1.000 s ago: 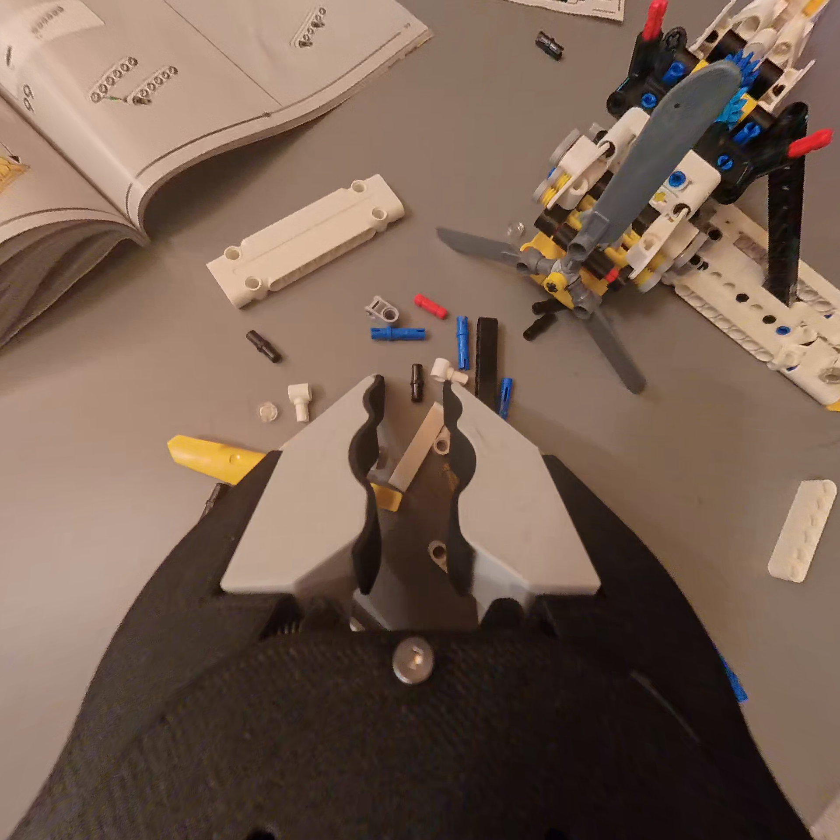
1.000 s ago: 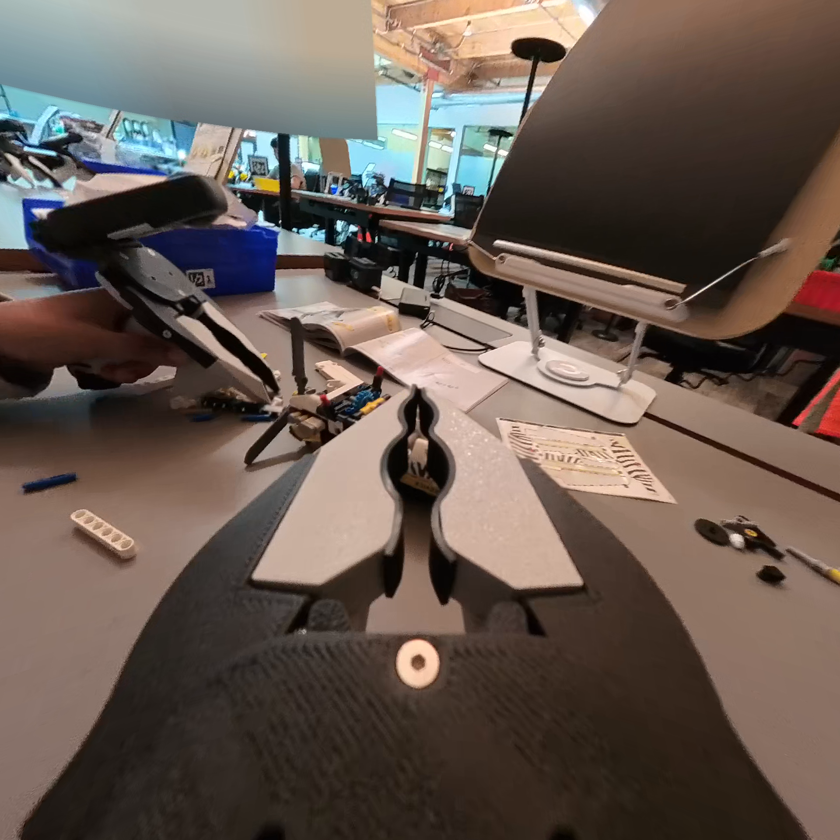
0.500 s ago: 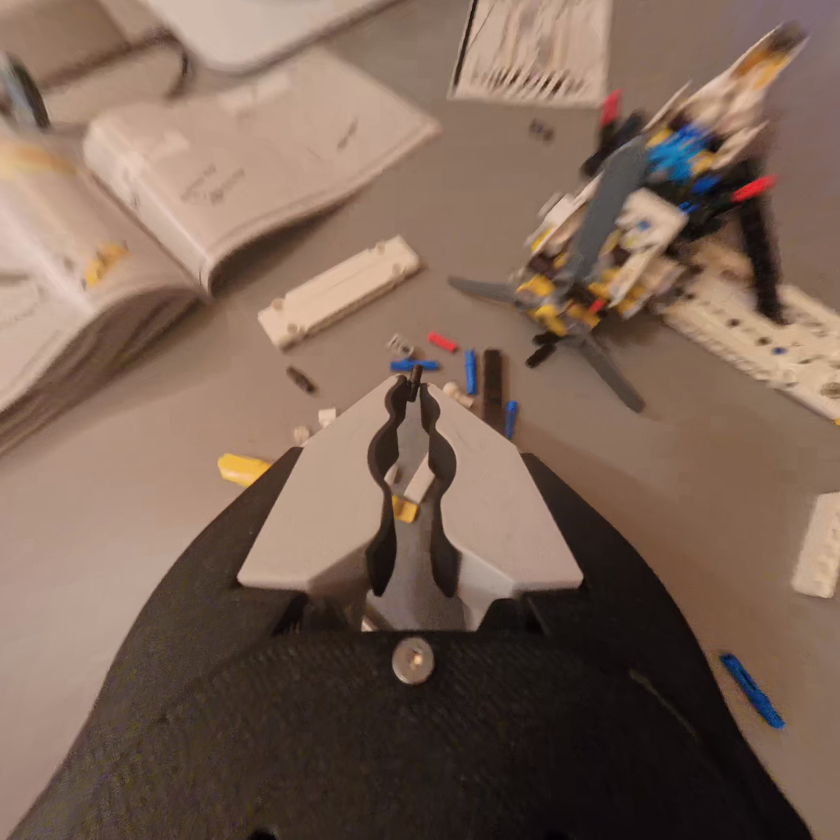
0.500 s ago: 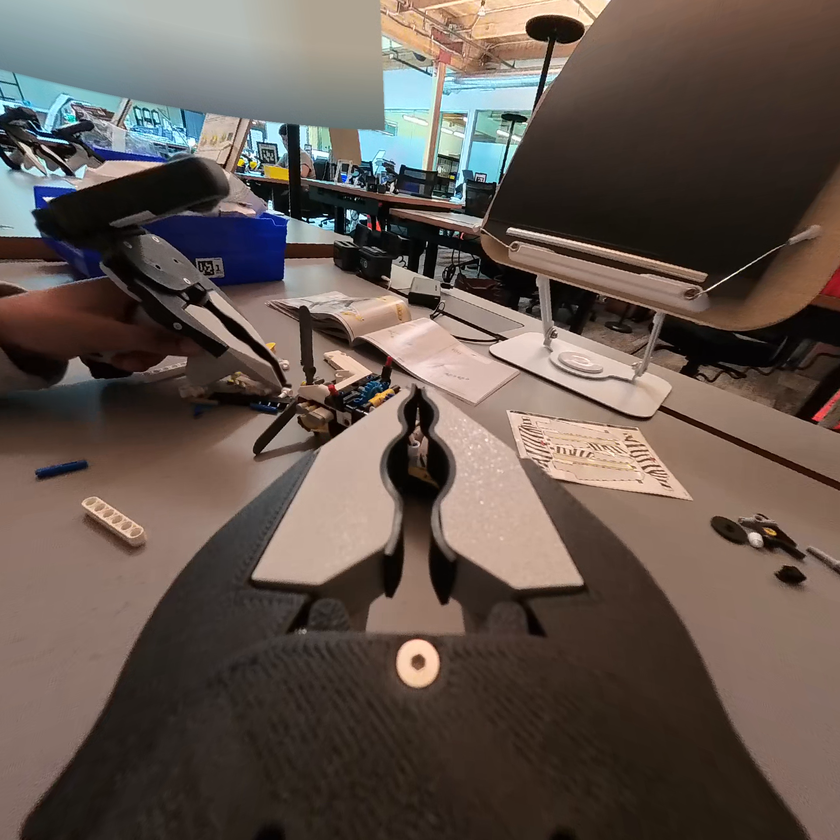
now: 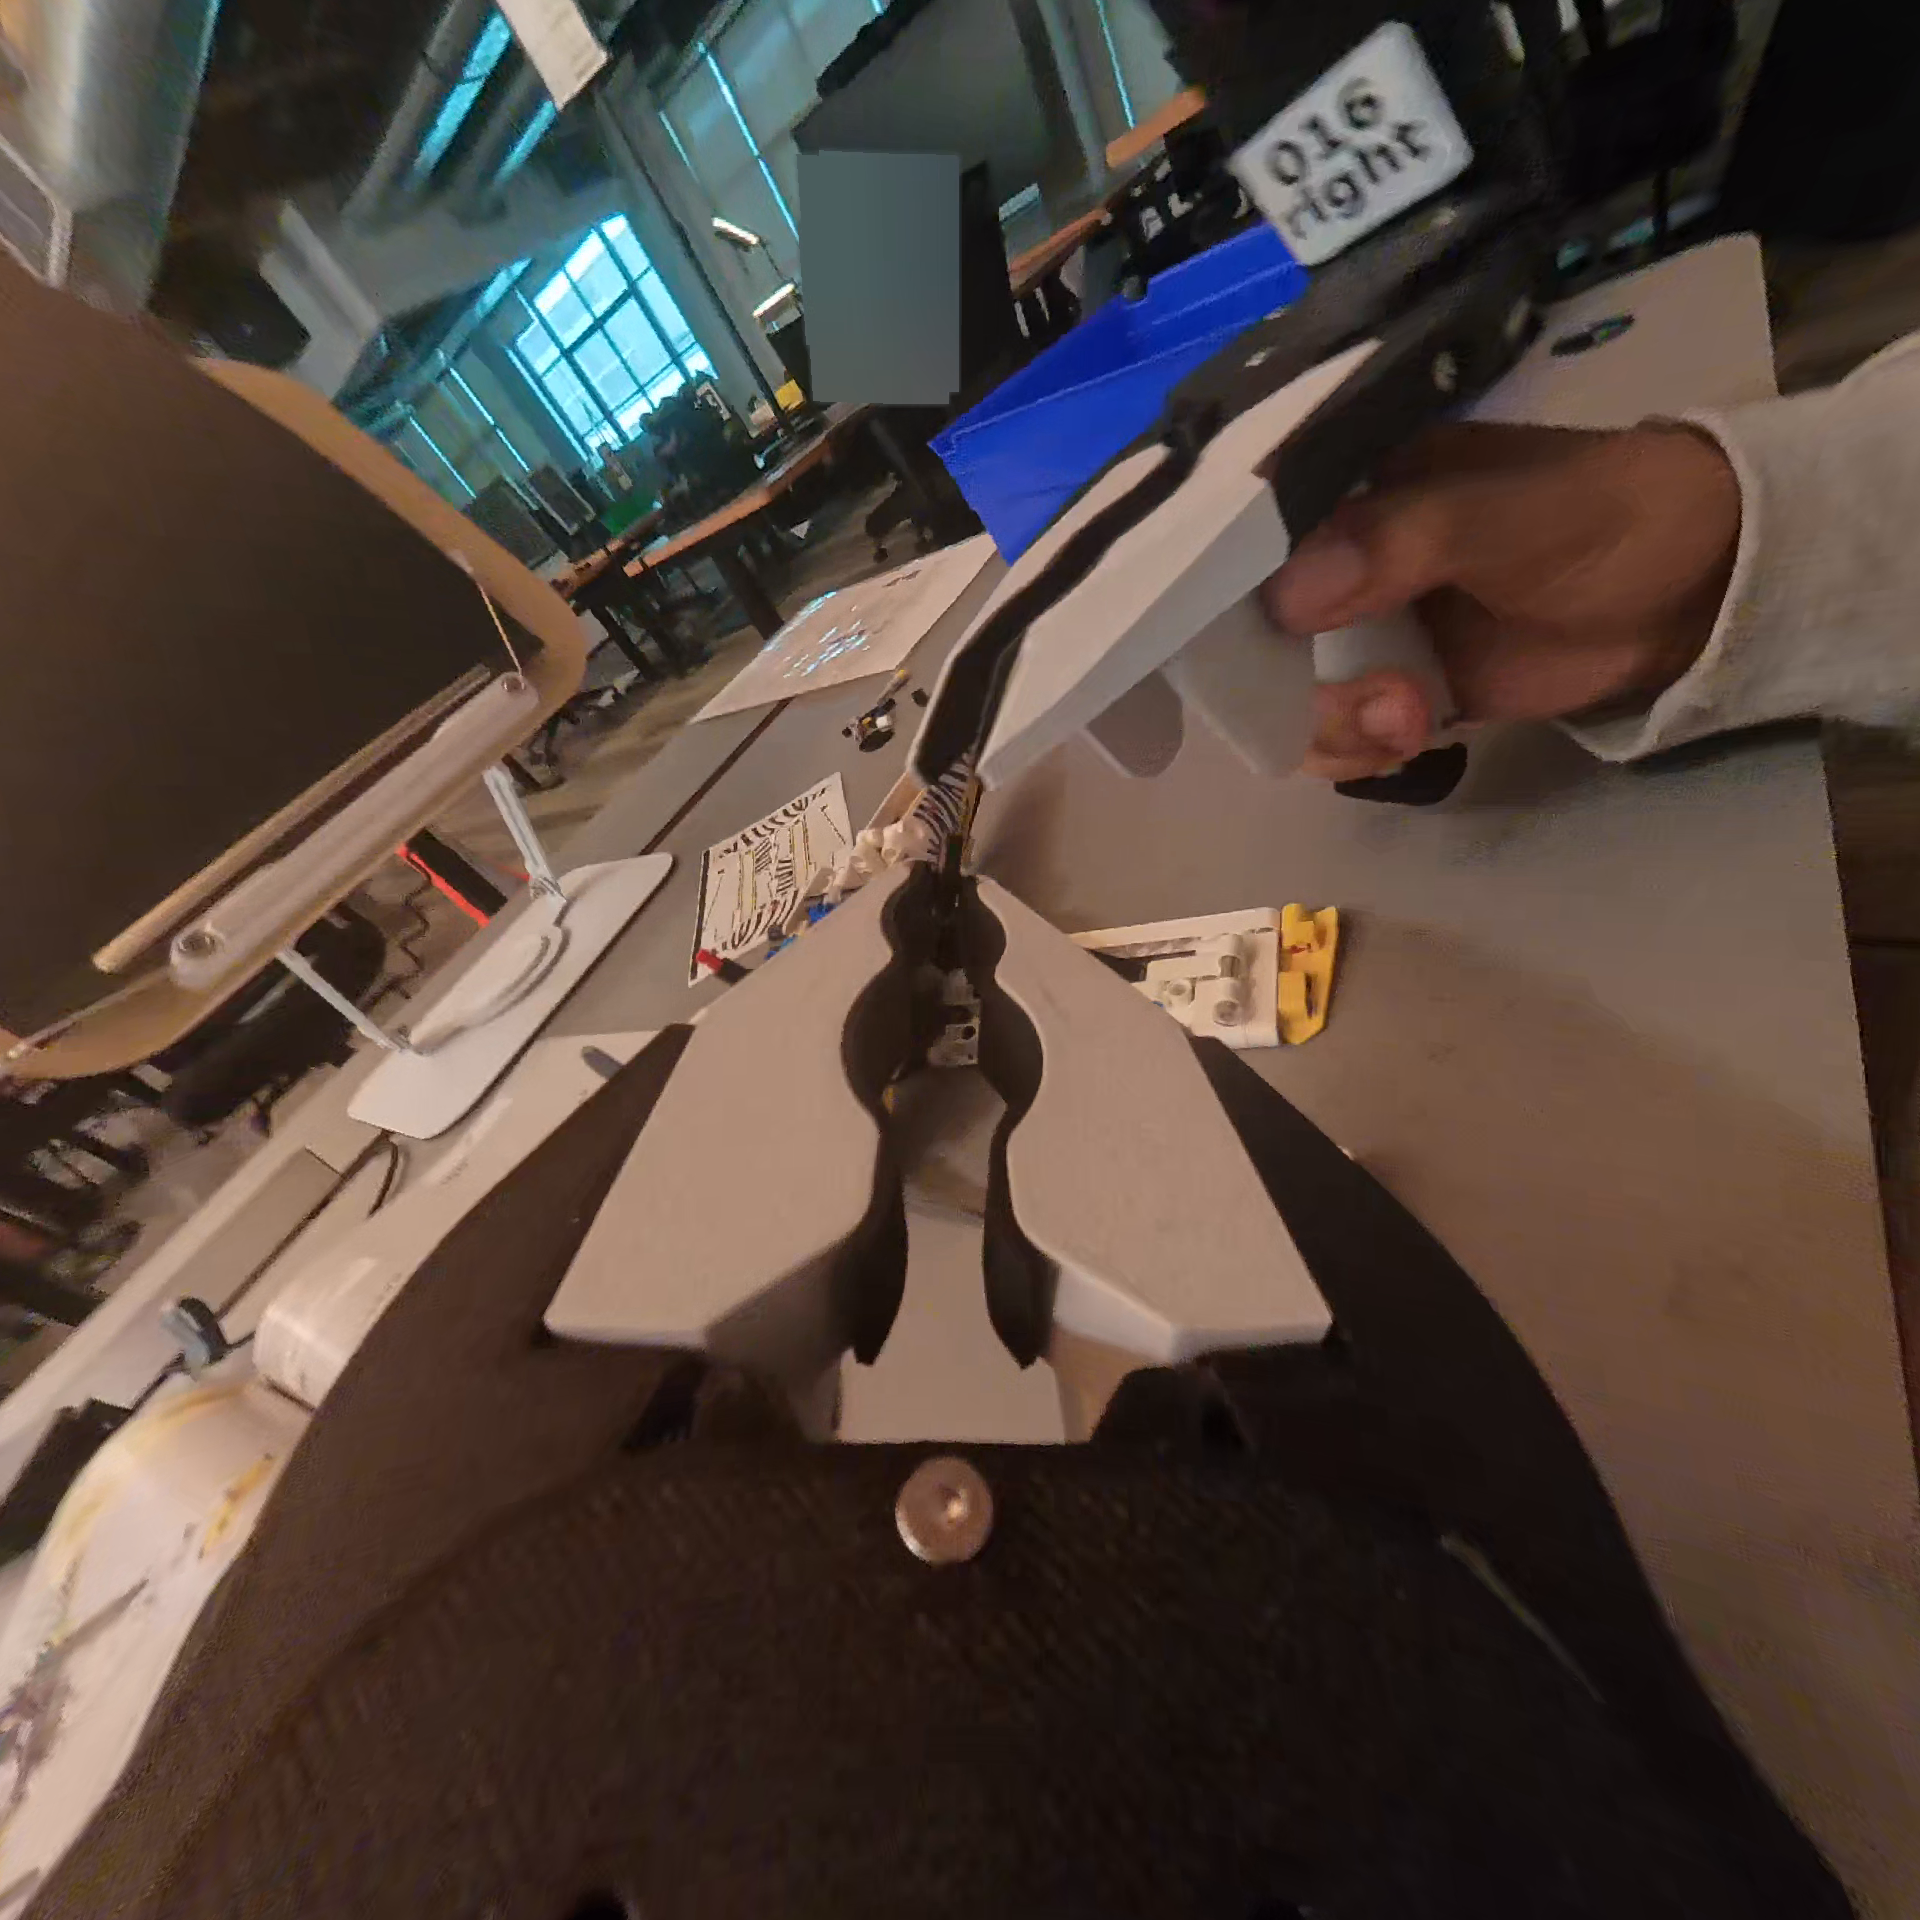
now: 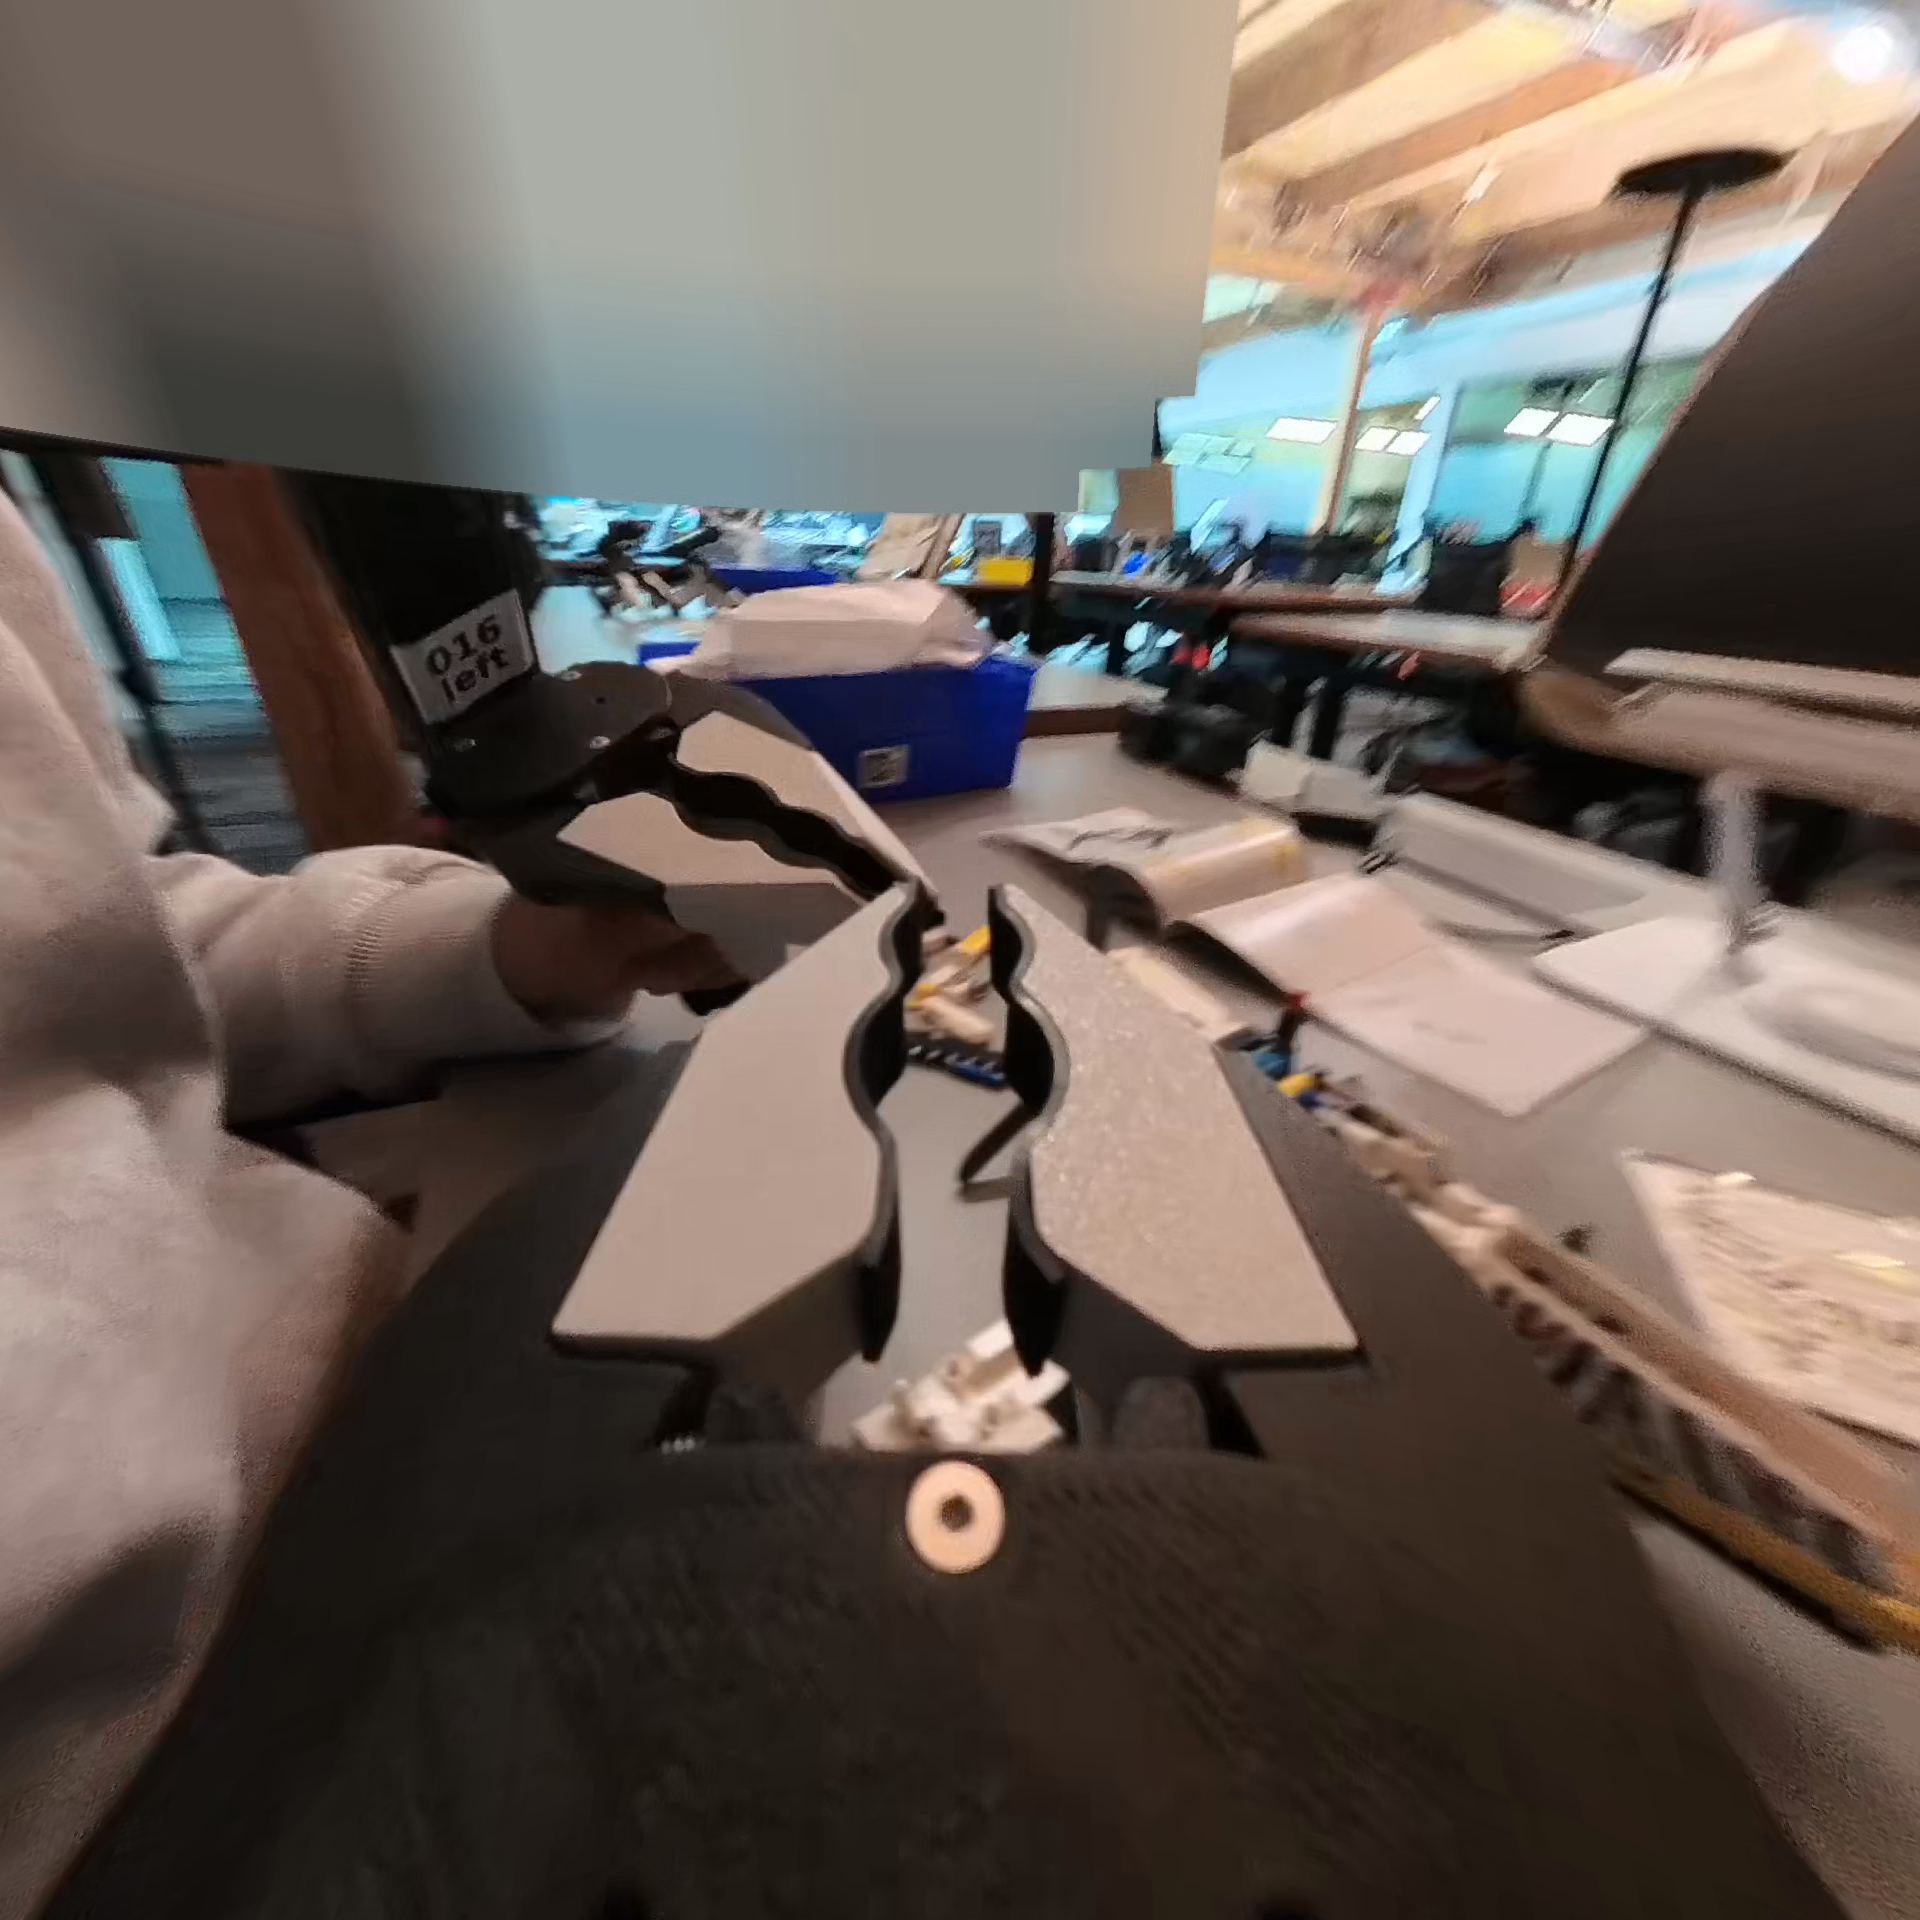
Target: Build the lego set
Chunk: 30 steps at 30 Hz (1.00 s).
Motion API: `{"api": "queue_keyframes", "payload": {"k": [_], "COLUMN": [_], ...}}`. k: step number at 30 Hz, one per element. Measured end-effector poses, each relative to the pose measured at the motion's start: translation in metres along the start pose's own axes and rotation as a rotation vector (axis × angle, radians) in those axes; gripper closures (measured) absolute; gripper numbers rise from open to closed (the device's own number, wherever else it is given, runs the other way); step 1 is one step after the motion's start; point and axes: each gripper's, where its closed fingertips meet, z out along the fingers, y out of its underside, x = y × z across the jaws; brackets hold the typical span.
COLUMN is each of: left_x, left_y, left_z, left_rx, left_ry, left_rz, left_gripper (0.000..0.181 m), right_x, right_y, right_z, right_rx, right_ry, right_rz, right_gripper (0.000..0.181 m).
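Observation:
My left gripper [image 5: 940, 883] is shut on a small black pin [image 5: 938, 916] and is raised off the table. My right gripper [image 5: 935, 769] comes in from the upper right, tip to tip with it. It holds a white piece with black stripes and yellow [image 5: 943, 821] just above the pin. In the right wrist view the right gripper [image 6: 954, 904] has its jaws a little apart with that piece [image 6: 951, 1039] between them. The left gripper [image 6: 916, 891] touches its tips there. The part-built model [image 6: 1382, 1143] lies on the table below, to the right.
An open instruction booklet [image 6: 1247, 914] lies behind the model. A dark screen on a stand [image 5: 208, 623] is to the left. A sticker sheet [image 5: 769, 873] and a white panel with a yellow piece [image 5: 1216, 987] lie on the grey table. A blue bin [image 6: 894, 717] stands at the back. My hands' fingertips stand some 4 centimetres from each other.
My left gripper shut on the black pin, lifted off the table and swung up to face the right gripper. The right gripper moved in close, and its jaws stand wider apart than before.

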Motion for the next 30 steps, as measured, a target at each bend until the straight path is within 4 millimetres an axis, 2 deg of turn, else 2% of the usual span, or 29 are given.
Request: {"api": "queue_keyframes", "payload": {"k": [3,7,16,24,30], "left_x": [0.004,0.002,0.005,0.003,-0.024], "left_y": [0.003,0.003,0.001,-0.001,0.000], "left_z": [0.002,0.001,0.001,0.002,-0.008], "left_rx": [-0.020,-0.014,-0.001,0.010,0.053], "left_ry": [-0.006,-0.003,-0.007,-0.025,-0.091], "left_rz": [0.055,0.045,0.068,0.054,-0.100], "left_gripper": [0.180,0.179,0.180,0.178,0.176], "right_x": [-0.012,-0.015,-0.013,-0.016,-0.009], "right_y": [0.014,0.019,0.029,0.031,0.022], "right_z": [0.014,0.018,0.018,0.019,0.007], "right_rx": [-0.111,-0.153,-0.186,-0.191,-0.172], "right_ry": [-0.088,-0.130,-0.132,-0.149,-0.113], "right_rz": [0.149,0.253,0.300,0.317,0.235], "right_gripper": [0.163,0.163,0.169,0.178,0.179]}}
